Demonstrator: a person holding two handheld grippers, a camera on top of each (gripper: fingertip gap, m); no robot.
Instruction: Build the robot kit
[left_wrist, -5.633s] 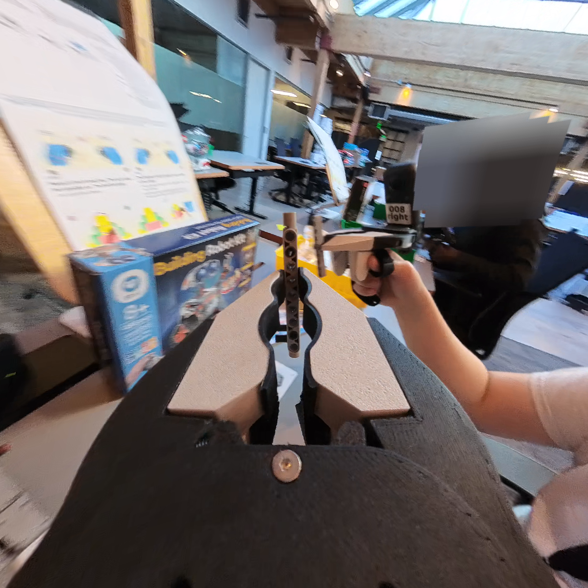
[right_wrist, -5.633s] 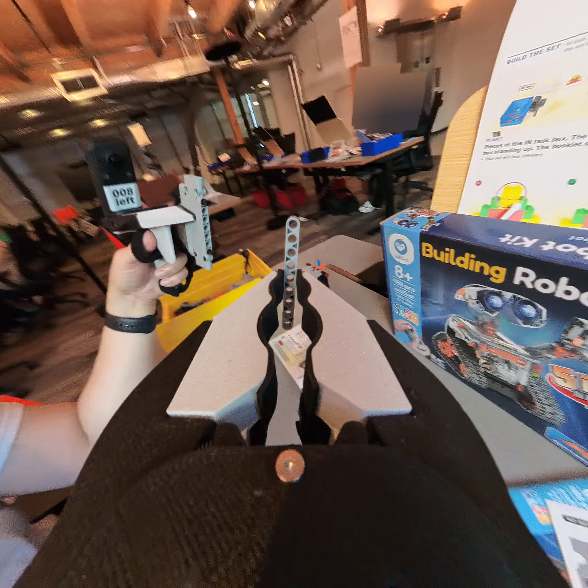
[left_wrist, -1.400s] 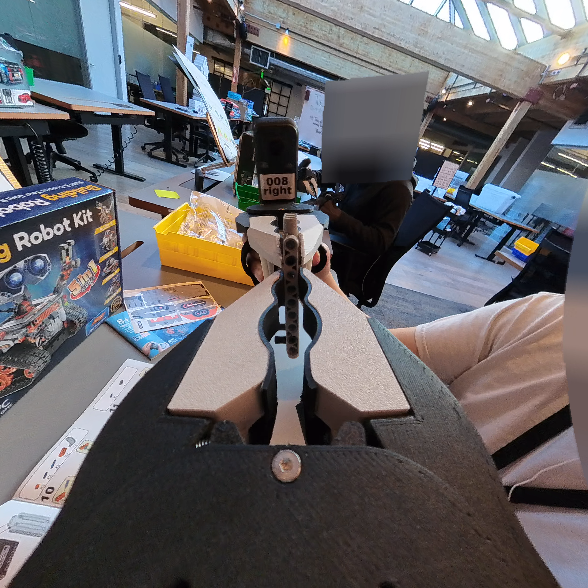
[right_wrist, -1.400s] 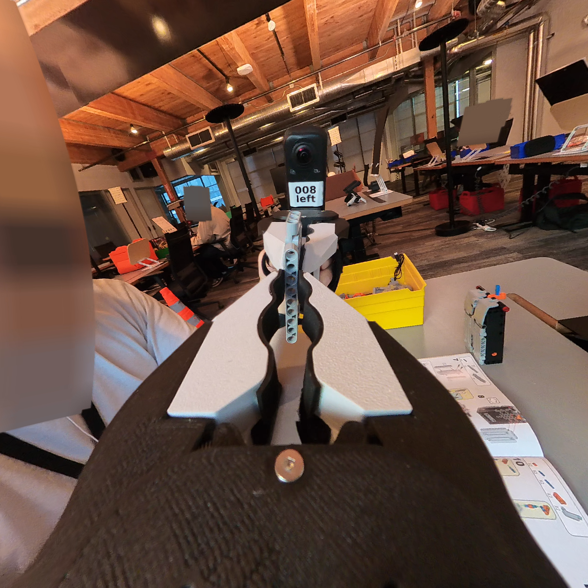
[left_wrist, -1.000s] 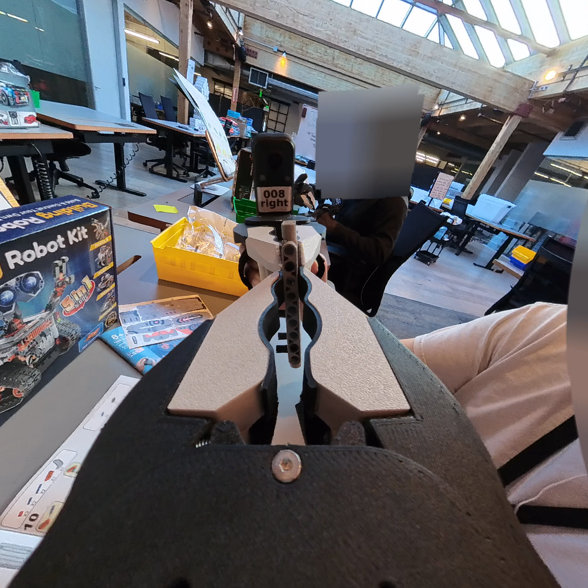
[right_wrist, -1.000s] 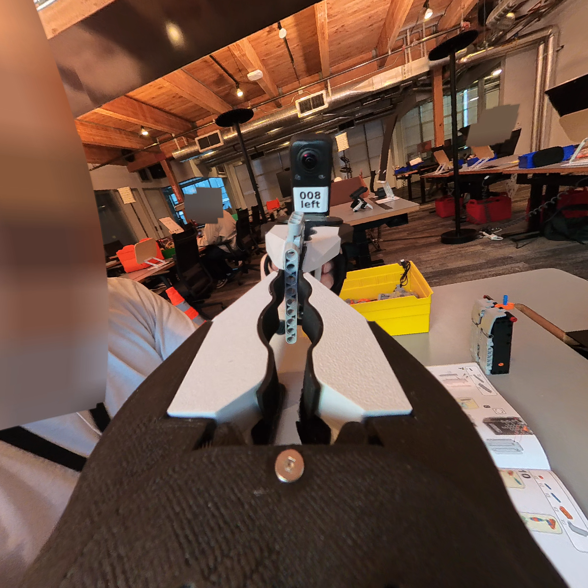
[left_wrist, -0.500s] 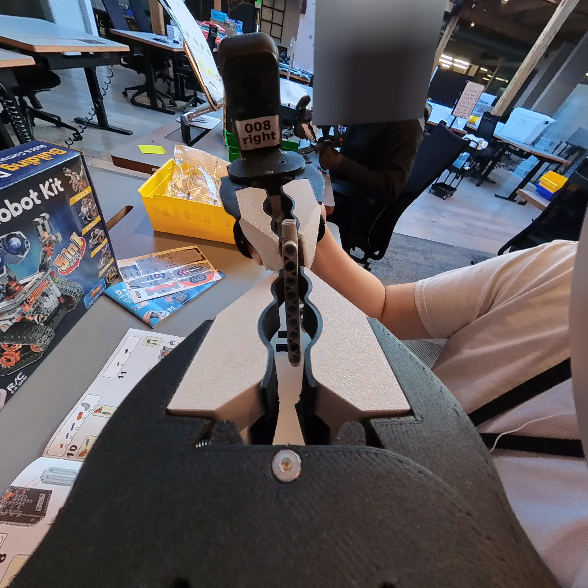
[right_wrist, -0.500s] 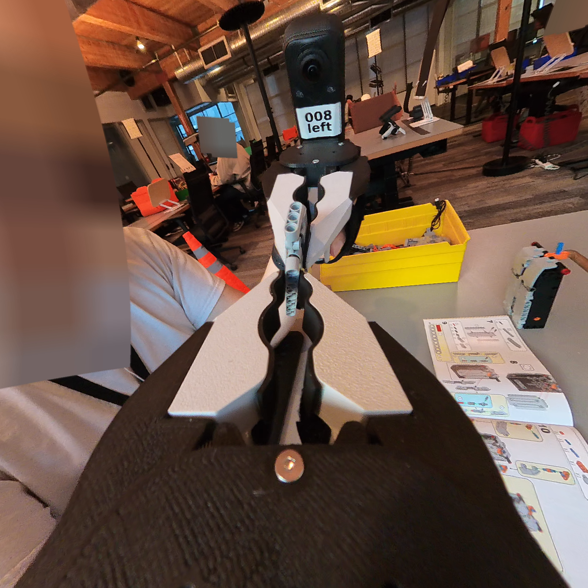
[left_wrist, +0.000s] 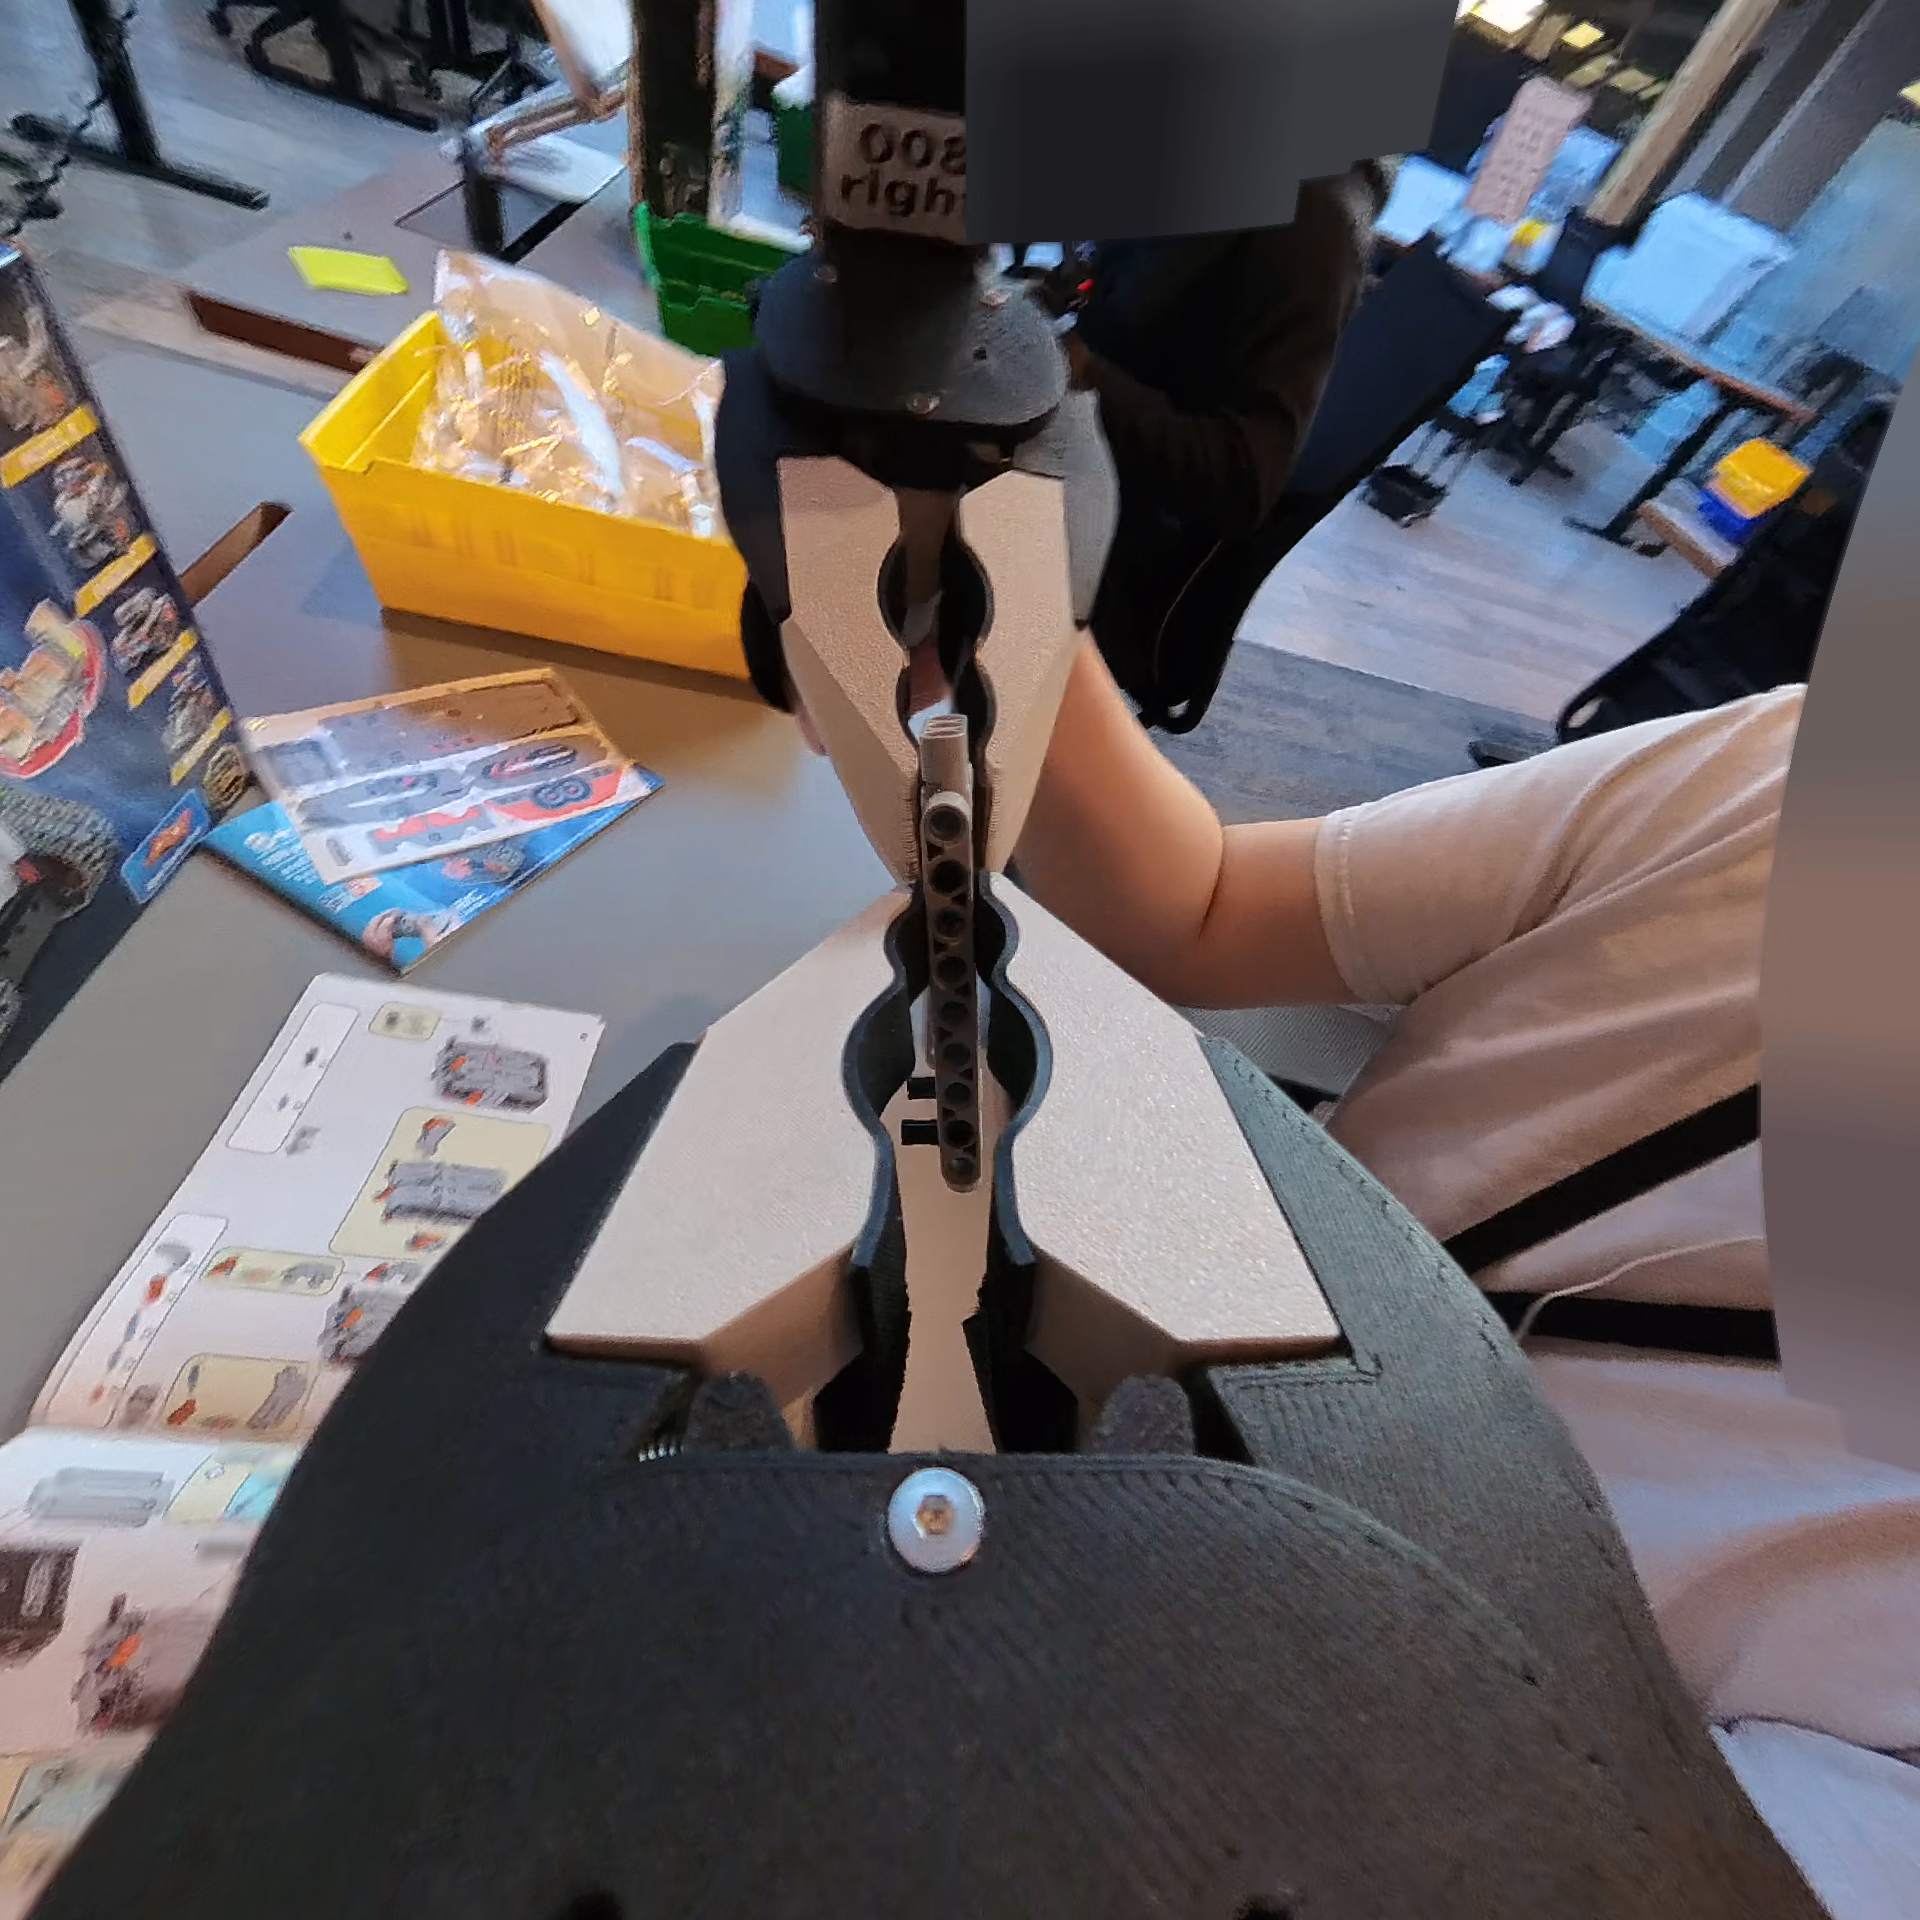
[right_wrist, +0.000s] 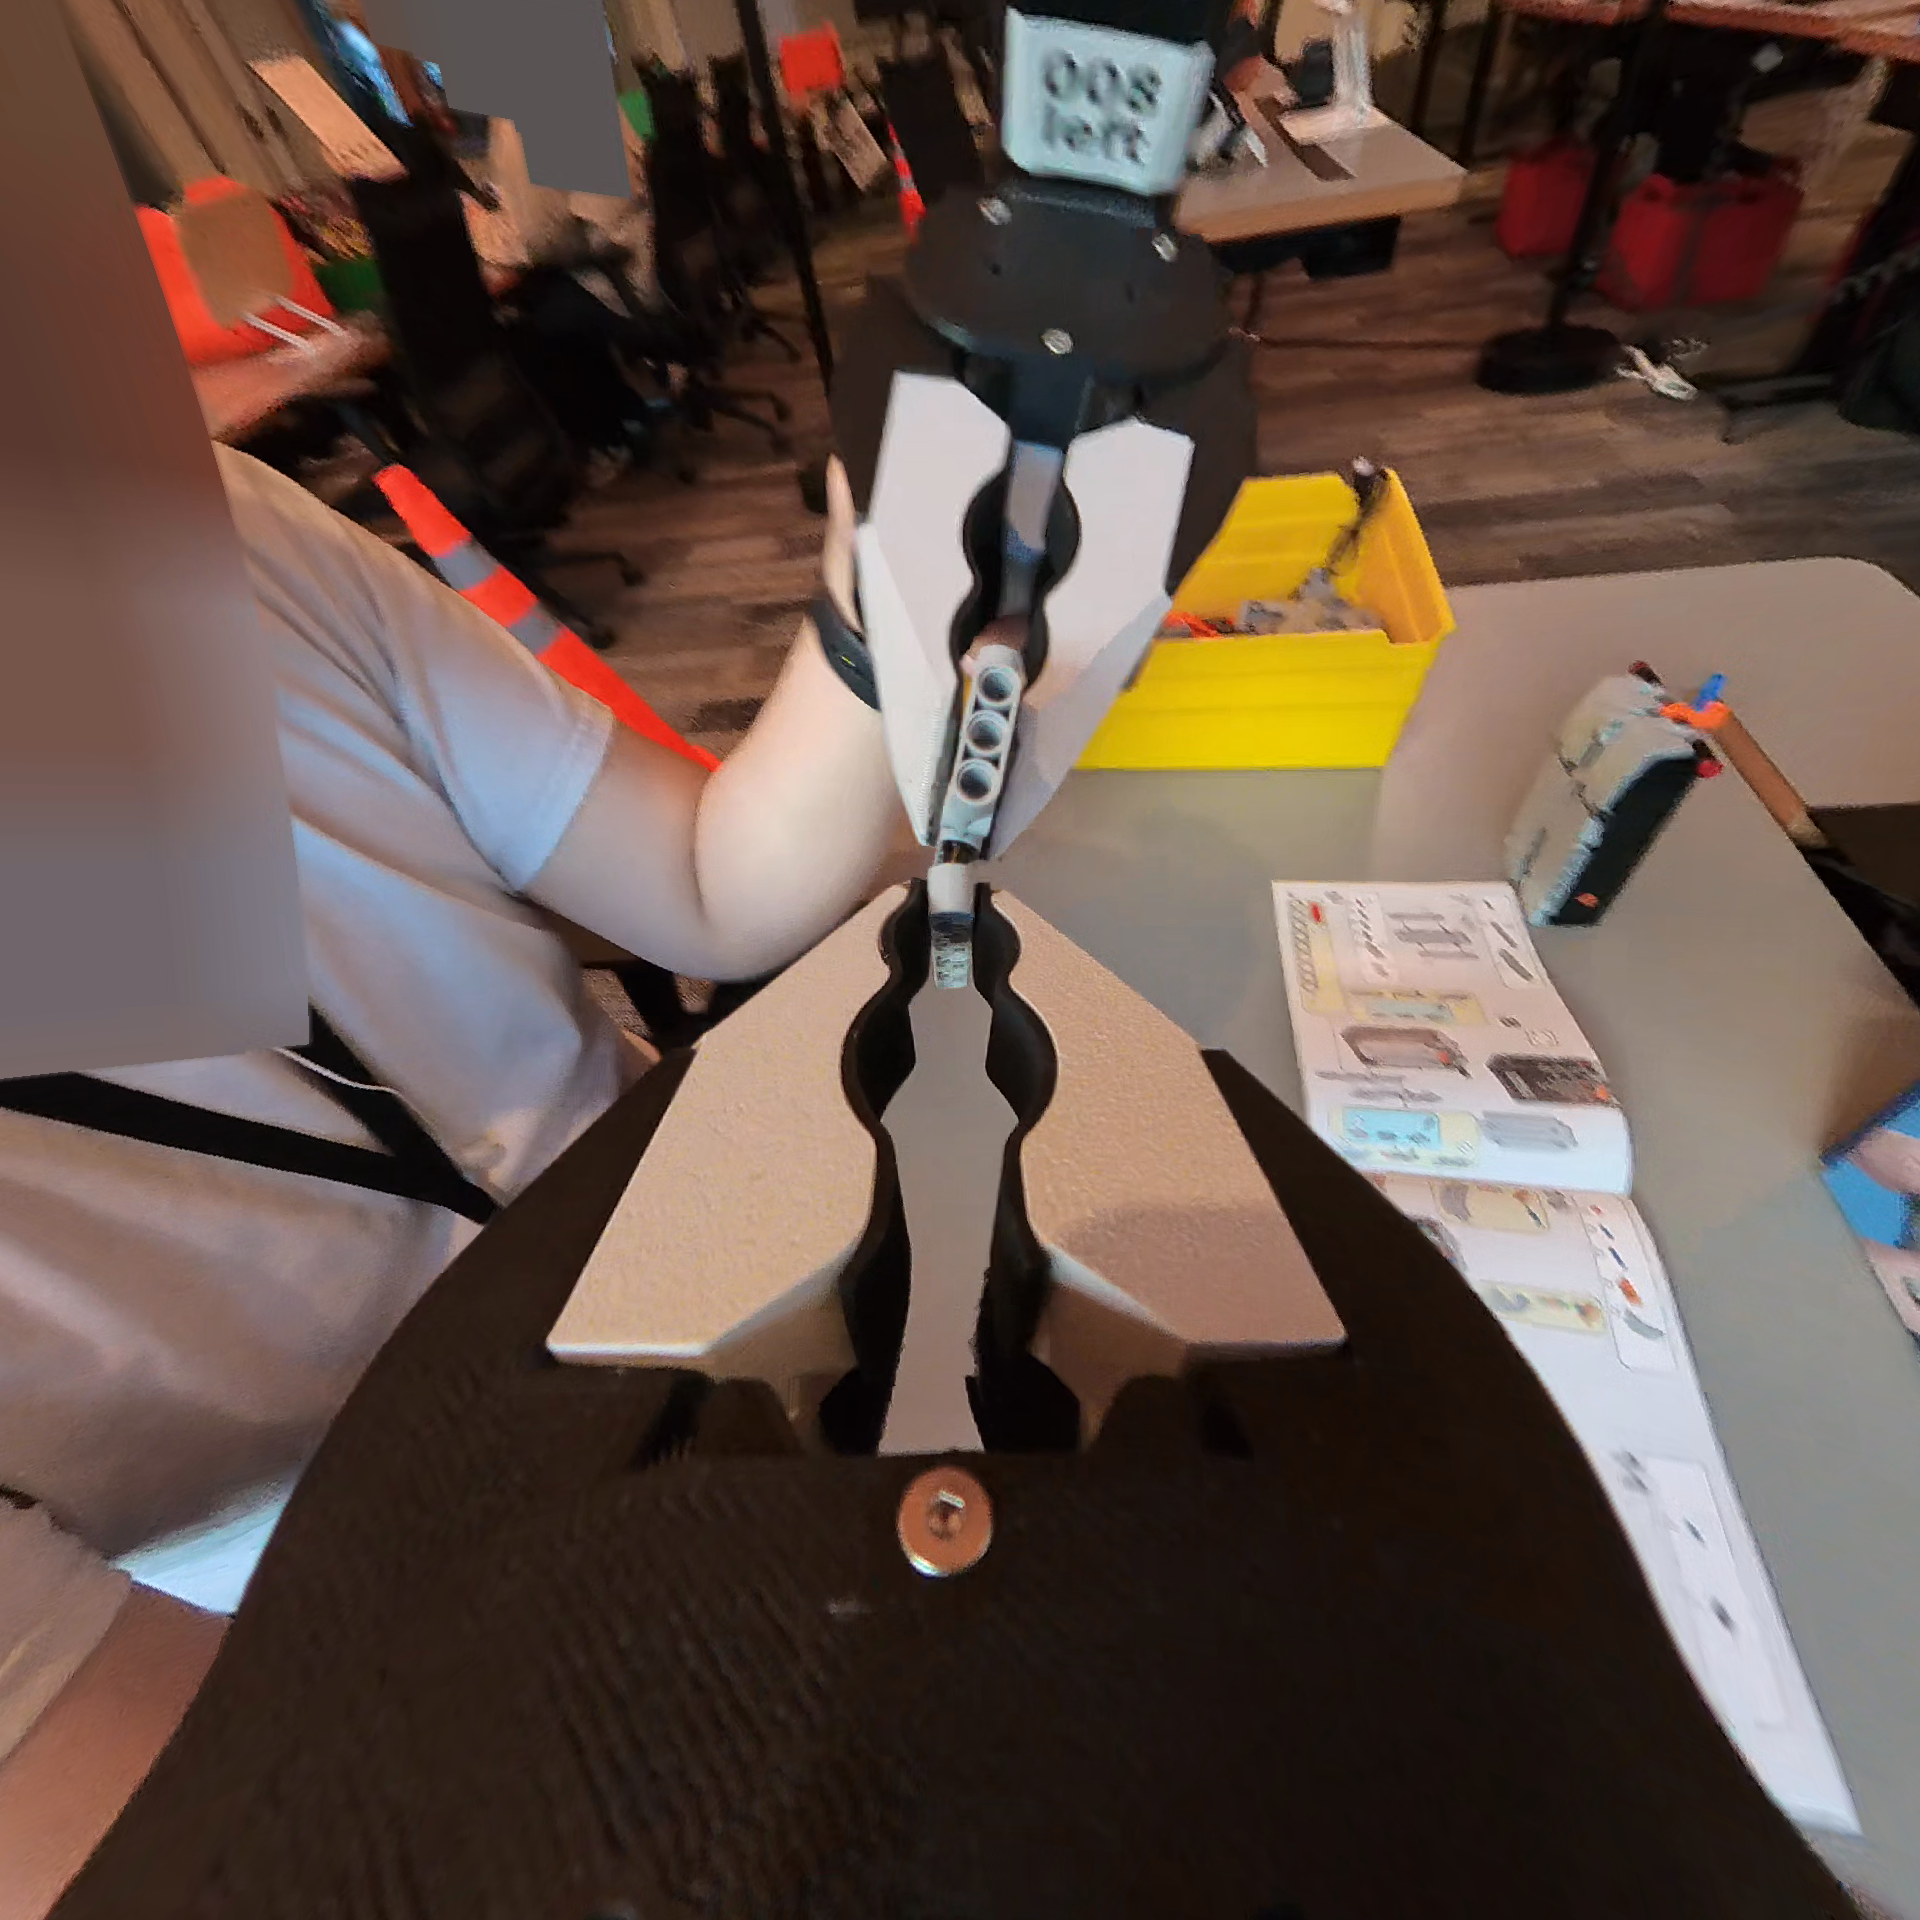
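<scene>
My left gripper (left_wrist: 948, 904) is shut on a dark grey beam with holes (left_wrist: 954, 1018), which stands upright between its tips. My right gripper (right_wrist: 948, 899) is shut on a light grey beam (right_wrist: 951, 935), seen end on at its tips. The two grippers face each other tip to tip above the table's near edge. The right gripper (left_wrist: 940, 831) shows in the left wrist view just beyond the dark beam, and the left gripper (right_wrist: 961, 842) shows in the right wrist view holding its beam (right_wrist: 982, 743). The beam ends meet or overlap between the tips; I cannot tell whether they are joined.
The grey table holds a yellow bin (left_wrist: 540, 571) of plastic bags, an open instruction booklet (left_wrist: 343, 1143), a sticker sheet on a blue leaflet (left_wrist: 436, 790) and a blue kit box (left_wrist: 83, 644). A grey and black block (right_wrist: 1600, 810) stands beside the booklet (right_wrist: 1434, 1039) and a second yellow bin (right_wrist: 1247, 707). The tips of both grippers are at nearly the same place.
The two grippers have come closer until their tips nearly touch, and both now point lower toward the table. The beams now meet. The right beam now shows end on.
</scene>
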